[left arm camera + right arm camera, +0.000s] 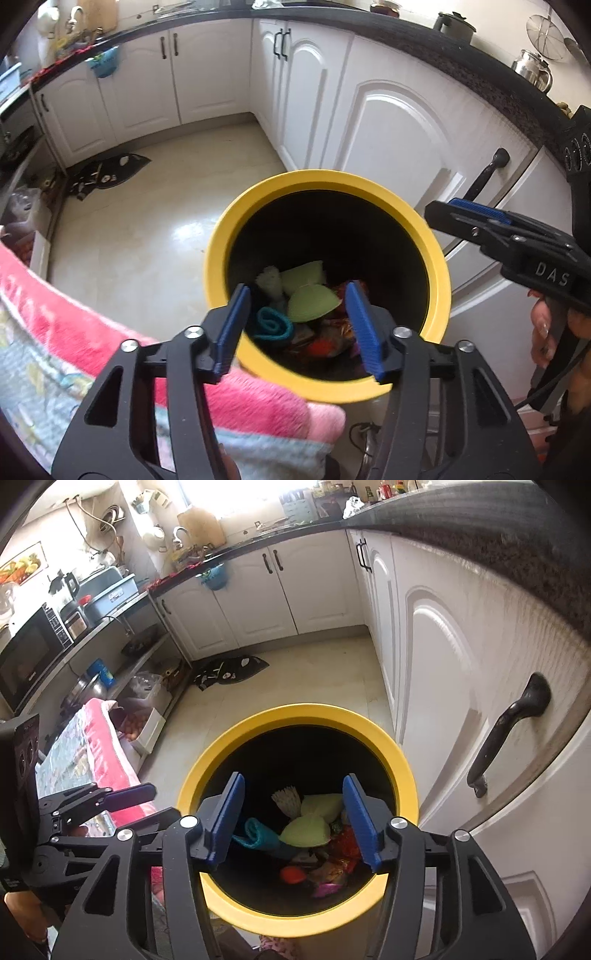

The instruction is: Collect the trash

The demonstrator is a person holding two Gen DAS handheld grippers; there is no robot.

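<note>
Now both over the yellow bin (221, 254): left tool (295, 325) and right tool (293, 819) wide, empty; trash (314, 830) inside the bin.

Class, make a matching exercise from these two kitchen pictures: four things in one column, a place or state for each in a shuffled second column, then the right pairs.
1. yellow bin
2. teal rolled cloth
3. dark mat
4. left gripper

A. jaws open, nothing between them
B. flat on the floor by the far cabinets
C. lying inside the bin
D. standing beside a white cabinet door

Pairs: 1-D, 2-C, 3-B, 4-A
</note>
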